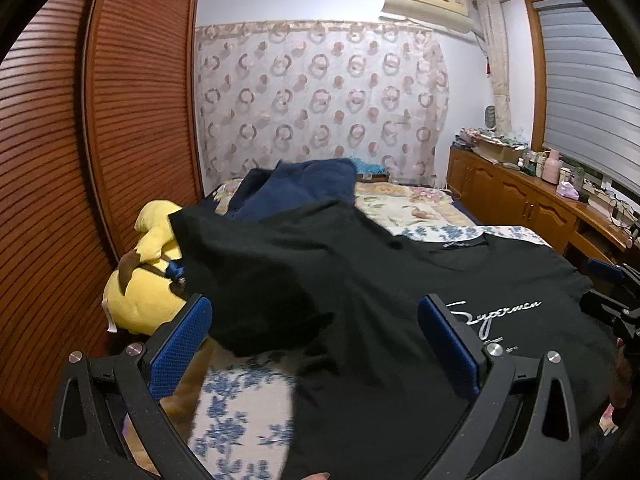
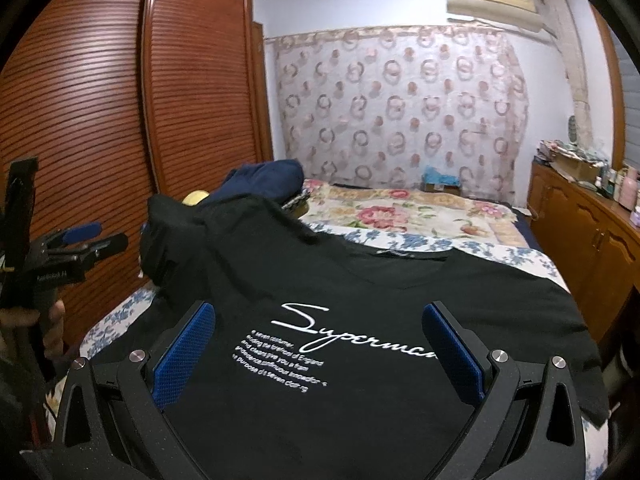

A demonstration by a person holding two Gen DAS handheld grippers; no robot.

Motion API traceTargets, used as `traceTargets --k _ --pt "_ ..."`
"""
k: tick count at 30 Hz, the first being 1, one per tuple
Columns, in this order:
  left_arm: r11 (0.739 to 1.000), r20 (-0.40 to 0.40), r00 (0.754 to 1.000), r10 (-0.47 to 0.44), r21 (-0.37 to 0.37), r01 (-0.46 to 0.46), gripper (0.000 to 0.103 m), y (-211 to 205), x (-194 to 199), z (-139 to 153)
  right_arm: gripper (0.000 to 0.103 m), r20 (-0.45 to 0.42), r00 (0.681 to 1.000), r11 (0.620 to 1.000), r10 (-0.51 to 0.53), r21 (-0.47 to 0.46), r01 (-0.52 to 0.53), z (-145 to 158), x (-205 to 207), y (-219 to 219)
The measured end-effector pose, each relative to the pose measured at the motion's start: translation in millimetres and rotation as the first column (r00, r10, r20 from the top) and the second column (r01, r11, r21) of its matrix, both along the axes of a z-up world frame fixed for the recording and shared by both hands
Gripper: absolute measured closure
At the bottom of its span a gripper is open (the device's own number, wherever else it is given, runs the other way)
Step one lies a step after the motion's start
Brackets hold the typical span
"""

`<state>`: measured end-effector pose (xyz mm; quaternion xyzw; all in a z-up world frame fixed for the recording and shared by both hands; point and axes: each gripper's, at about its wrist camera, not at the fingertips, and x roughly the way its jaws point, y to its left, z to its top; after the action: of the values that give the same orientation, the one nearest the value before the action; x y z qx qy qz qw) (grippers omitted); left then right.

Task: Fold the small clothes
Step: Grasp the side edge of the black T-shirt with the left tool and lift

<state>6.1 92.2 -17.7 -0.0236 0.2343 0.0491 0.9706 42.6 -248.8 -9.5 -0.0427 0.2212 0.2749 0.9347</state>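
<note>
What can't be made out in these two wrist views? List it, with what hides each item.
- Black T-shirt: hem hidden behind the right claw at the right wrist view's bottom edge.
- Shirt's left sleeve: motion-blurred in the left wrist view, fold state unclear.
- Yellow plush toy: partly covered by that sleeve.
- Cabinet-top clutter: too small to identify.
- Left claw: open, nothing gripped.

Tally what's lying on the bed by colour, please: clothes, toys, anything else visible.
Black: 1, T-shirt
Navy: 1, garment heap
Yellow: 1, plush toy
Light blue: 1, bundle at the far end, too small to identify
Total: 4
</note>
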Motion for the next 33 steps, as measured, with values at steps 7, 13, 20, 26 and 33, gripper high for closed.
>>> traceTargets --k 7,13,20,26,33 --pt "1.000 -0.048 0.999 -0.014 0.010 0.014 0.000 38.7 15.9 -15.6 0.000 -0.009 0.998 0.997 0.062 -0.038 -0.063 -0.5 20.1 14.9" --pt "0.999 -0.086 0.996 -0.027 -0.023 0.025 0.014 76.1 42.3 -33.7 0.000 -0.040 0.994 0.994 0.099 -0.046 -0.101 -6.0 43.6 20.8" --pt "0.997 -0.115 0.993 -0.019 -0.080 0.010 0.043 105.6 68.7 -44.1 0.000 -0.059 0.993 0.993 0.098 -0.054 -0.101 -10.3 52.5 25.7" --pt "0.996 -0.113 0.992 -0.049 -0.080 0.041 0.059 105.2 79.9 -44.7 0.000 -0.038 0.996 0.995 0.083 -0.057 -0.085 -3.4 55.5 41.3" --pt "0.999 -0.161 0.987 -0.010 -0.038 0.004 0.056 108.5 83.9 -48.0 0.000 -0.035 0.995 0.994 0.098 -0.041 -0.099 -8.8 47.1 45.1"
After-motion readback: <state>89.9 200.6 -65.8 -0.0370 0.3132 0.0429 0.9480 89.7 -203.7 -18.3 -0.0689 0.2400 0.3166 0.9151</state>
